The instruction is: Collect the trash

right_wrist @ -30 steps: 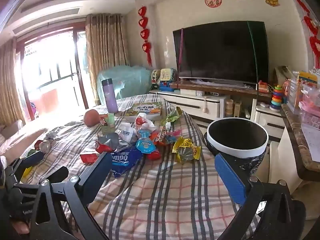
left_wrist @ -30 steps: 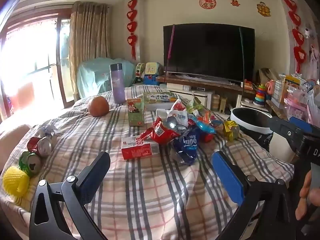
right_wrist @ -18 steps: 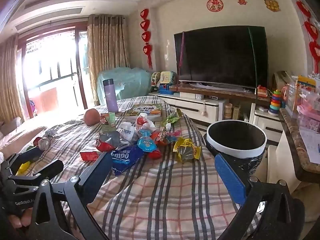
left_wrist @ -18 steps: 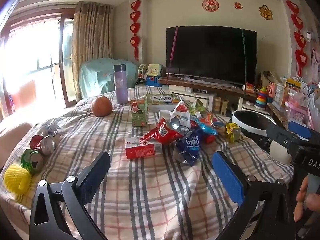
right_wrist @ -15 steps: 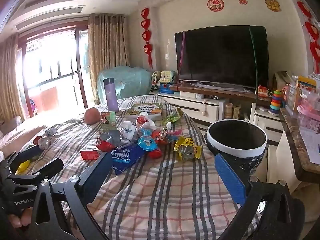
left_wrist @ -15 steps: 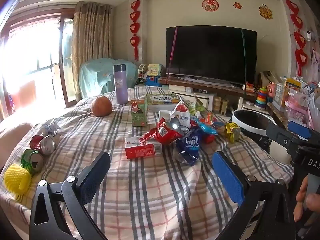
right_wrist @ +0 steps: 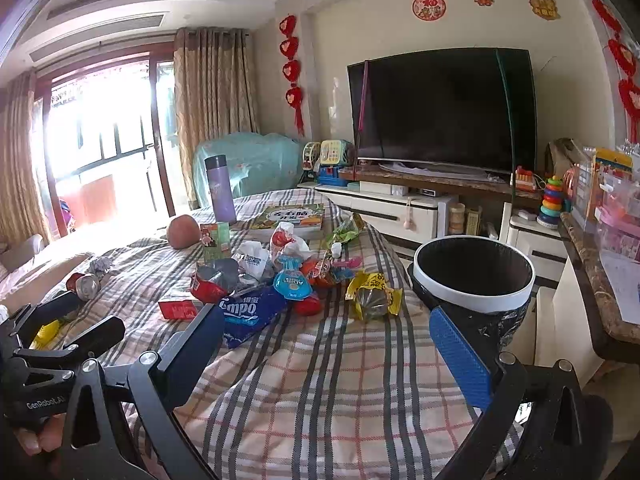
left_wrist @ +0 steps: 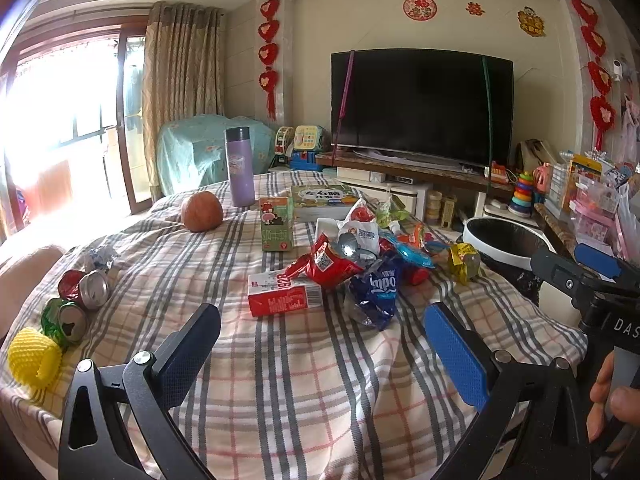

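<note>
- Trash lies in a pile mid-table, near the bin for easy dropping.
- The left gripper and right gripper gape wide, holding nothing, ready to grab.

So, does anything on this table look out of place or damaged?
Yes. Torn snack wrappers lie heaped mid-table, and crushed cans lie tipped over at the left edge. The bin beside the table looks empty. Both grippers are open.

Two crushed cans, two cartons, one purple flask, one apple, one book, one bin, counted.
</note>
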Demonstrator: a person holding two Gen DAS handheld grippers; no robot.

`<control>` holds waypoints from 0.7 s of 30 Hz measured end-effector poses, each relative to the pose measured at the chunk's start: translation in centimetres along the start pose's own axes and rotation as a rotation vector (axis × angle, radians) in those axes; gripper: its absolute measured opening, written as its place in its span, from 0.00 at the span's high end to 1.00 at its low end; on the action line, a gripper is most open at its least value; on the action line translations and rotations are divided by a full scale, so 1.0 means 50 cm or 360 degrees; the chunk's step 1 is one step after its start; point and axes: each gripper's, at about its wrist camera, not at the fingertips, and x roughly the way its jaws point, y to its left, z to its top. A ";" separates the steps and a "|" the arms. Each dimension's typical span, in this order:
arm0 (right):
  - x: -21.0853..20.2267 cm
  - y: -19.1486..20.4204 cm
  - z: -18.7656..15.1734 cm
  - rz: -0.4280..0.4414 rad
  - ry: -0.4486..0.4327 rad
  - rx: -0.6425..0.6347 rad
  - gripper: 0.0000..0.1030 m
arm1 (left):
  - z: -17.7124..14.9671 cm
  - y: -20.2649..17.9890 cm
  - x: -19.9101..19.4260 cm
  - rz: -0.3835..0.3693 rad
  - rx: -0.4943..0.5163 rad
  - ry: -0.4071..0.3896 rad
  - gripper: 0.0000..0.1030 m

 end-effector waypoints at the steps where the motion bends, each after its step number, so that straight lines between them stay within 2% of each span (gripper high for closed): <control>1: 0.001 0.000 0.000 0.0002 0.0002 0.0000 0.00 | 0.000 -0.001 0.000 -0.0001 0.0002 0.0001 0.01; 21: 0.005 -0.003 -0.003 0.0009 0.0007 0.0010 0.00 | 0.001 -0.006 0.004 -0.0004 0.0011 0.0006 0.01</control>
